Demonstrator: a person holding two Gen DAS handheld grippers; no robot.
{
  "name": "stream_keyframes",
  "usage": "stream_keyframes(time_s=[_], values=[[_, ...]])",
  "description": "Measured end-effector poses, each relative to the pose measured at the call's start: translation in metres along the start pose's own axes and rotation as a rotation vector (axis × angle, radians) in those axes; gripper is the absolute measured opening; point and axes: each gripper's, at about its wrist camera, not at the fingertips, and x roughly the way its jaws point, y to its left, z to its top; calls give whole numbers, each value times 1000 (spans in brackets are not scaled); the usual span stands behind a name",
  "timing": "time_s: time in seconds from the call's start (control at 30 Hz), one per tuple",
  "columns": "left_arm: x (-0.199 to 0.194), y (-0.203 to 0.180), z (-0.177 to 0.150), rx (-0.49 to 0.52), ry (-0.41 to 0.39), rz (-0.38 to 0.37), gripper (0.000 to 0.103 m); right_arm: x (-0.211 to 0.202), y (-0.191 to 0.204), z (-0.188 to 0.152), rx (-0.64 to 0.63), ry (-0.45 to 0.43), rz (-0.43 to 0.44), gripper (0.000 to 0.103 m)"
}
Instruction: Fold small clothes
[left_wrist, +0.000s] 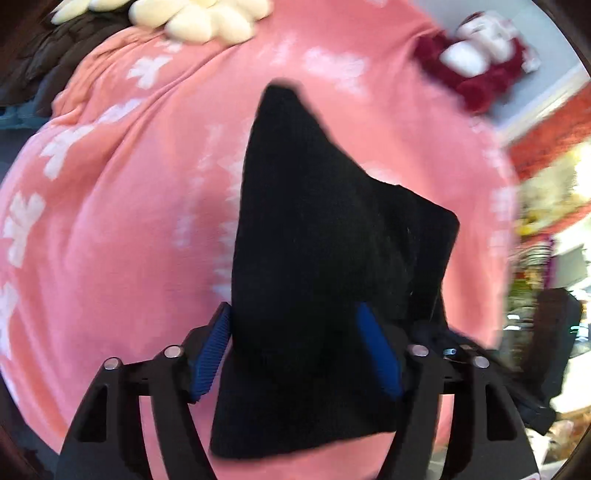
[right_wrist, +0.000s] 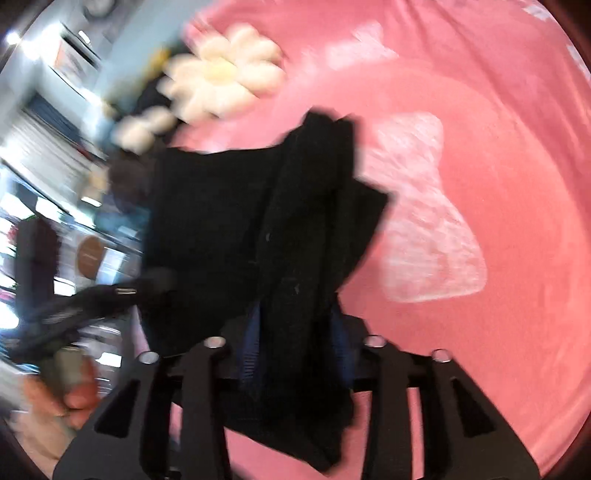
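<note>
We hold a black cloth (left_wrist: 314, 240) in both of our tools. Our left hand-held gripper (left_wrist: 295, 350) has its two blue pads (left_wrist: 208, 354) pressed on the cloth, one on each side, so it is closed on it. The cloth sticks up from the pads in a tall point, and a flat corner of it spreads out to the right. A bit of it also hangs down below the pads.

Our right hand-held gripper (right_wrist: 295, 343) is closed on the same black cloth (right_wrist: 258, 221) too. Here the cloth is bunched into long folds between the blue pads (right_wrist: 253, 354), and a wide flap of it spreads out to the left. Some of it hangs down past the pads.

The cloth is up in the air over a pink blanket (left_wrist: 110, 221) with white shapes on it. A soft white flower toy (right_wrist: 225, 81) lies at the far edge of the blanket. A red and white plush toy (left_wrist: 476, 62) lies at another edge. Both pictures are blurry, mostly at the sides. In the right view we can see a hand (right_wrist: 55, 402) low on the left, but it is too fuzzy to tell more.
</note>
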Motion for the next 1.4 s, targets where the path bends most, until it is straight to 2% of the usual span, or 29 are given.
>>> stream_keyframes(time_s=[0.03,0.07,0.13,0.17,0.33,0.43,0.57,0.7,0.9,1.03,1.07,1.17,1.33,1.4], values=[[16,8,-3,-18,40,51,65,3,-4,-4,15,11,-3,38],[24,12,-5,-32,68,61,65,0,-8,-9,35,1,38,38],[22,15,-13,-41,24,7,66,-8,-11,-15,58,-20,83,38],[21,13,-15,-29,6,7,67,-5,-8,-13,59,-14,79,39],[35,-5,-14,51,5,62,67,31,-6,13,68,16,52,40],[34,-17,-10,86,-17,74,67,52,1,14,13,79,-11,38],[36,-17,-11,106,-18,66,67,25,13,8,-24,-17,-24,38],[39,-20,-16,111,-5,77,67,31,20,-10,-92,15,-119,39],[31,-28,-27,138,-17,83,67,8,29,-23,-96,-59,-132,42],[29,-29,-33,143,-15,97,67,33,22,-33,-99,44,-186,42],[28,-29,-35,149,-16,103,67,32,20,-34,-77,51,-170,42],[28,-25,-36,161,-13,112,67,11,10,-26,8,-22,-88,42],[29,-1,-17,45,-10,4,67,10,-12,18,100,-66,-46,49],[32,9,-1,-14,-14,-34,67,18,-17,35,115,-68,-53,56]])
